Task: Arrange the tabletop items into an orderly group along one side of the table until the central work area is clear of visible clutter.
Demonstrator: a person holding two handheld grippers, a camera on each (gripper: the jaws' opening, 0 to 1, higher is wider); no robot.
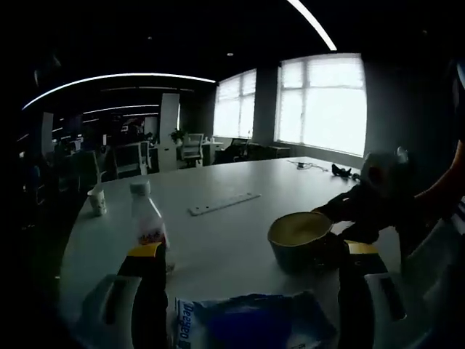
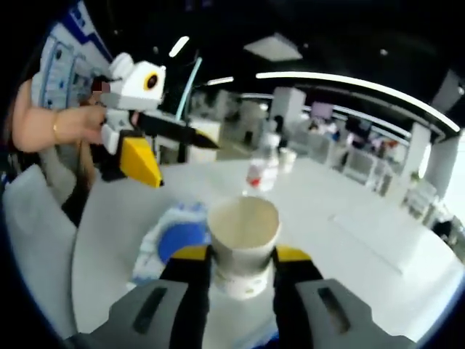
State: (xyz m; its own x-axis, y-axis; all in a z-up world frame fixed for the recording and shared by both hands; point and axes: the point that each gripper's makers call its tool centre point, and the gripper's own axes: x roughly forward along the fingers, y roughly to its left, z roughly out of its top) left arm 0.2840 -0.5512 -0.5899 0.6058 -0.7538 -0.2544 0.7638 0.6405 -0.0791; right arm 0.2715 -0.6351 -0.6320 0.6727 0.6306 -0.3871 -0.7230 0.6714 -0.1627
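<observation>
right gripper (image 2: 242, 256) is closed on the paper cup (image 2: 243, 240), jaws pressing its lower sides, cup upright with the open top showing, base hidden between the jaws. in the left gripper view the same cup (image 1: 299, 240) sits right of centre, its right side covered by the dark right gripper (image 1: 378, 200), badly underexposed and hard to read. left gripper (image 1: 251, 251) jaws spread wide, nothing between them. blue and white packet (image 1: 251, 323) lies flat between the left jaws, cut off at the bottom; in the right gripper view it (image 2: 171, 240) is partly hidden behind the cup. plastic bottle (image 1: 148, 218) stands upright just beside the left jaw, base hidden. small cup (image 1: 96, 201) near the far left table (image 1: 240, 174) edge. white strip (image 1: 224, 203) lies flat mid-table, open surface around it. dark tangle (image 1: 341, 171) at the far edge, unclear what. bare tabletop runs open beyond the cup to the right (image 2: 349, 218).
</observation>
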